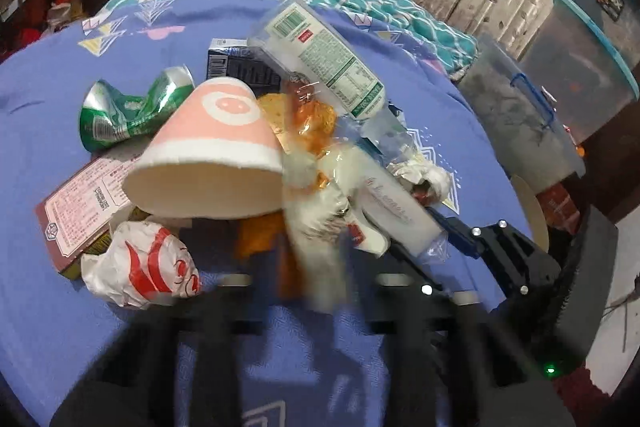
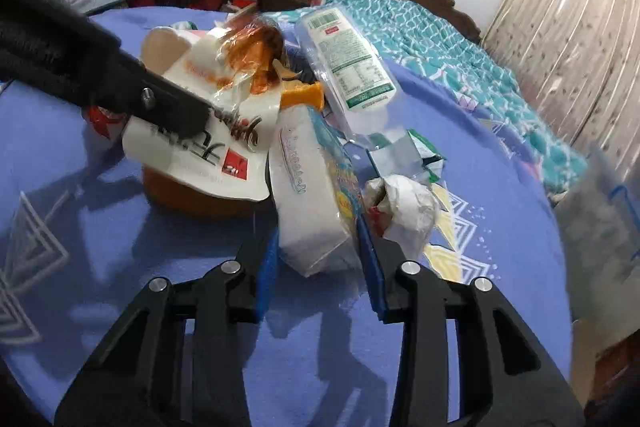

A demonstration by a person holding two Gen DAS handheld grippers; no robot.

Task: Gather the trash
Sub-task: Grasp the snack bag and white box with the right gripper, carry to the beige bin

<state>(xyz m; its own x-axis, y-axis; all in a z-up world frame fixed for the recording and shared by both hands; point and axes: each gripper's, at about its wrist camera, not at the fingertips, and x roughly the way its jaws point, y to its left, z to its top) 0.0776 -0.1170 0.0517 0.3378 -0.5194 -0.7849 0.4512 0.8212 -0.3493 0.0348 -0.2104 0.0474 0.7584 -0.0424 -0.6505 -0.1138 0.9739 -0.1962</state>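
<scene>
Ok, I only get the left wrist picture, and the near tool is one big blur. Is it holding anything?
Observer: Yes. The right wrist view shows the left tool shut on a white bag with dark lettering.
Operator: And the other tool?
Observer: The right tool has a blue pad pressed on each side of the white packet.
Operator: Anything else hidden from me?
Observer: A green and silver sachet lies just beyond the crumpled paper ball.
</scene>
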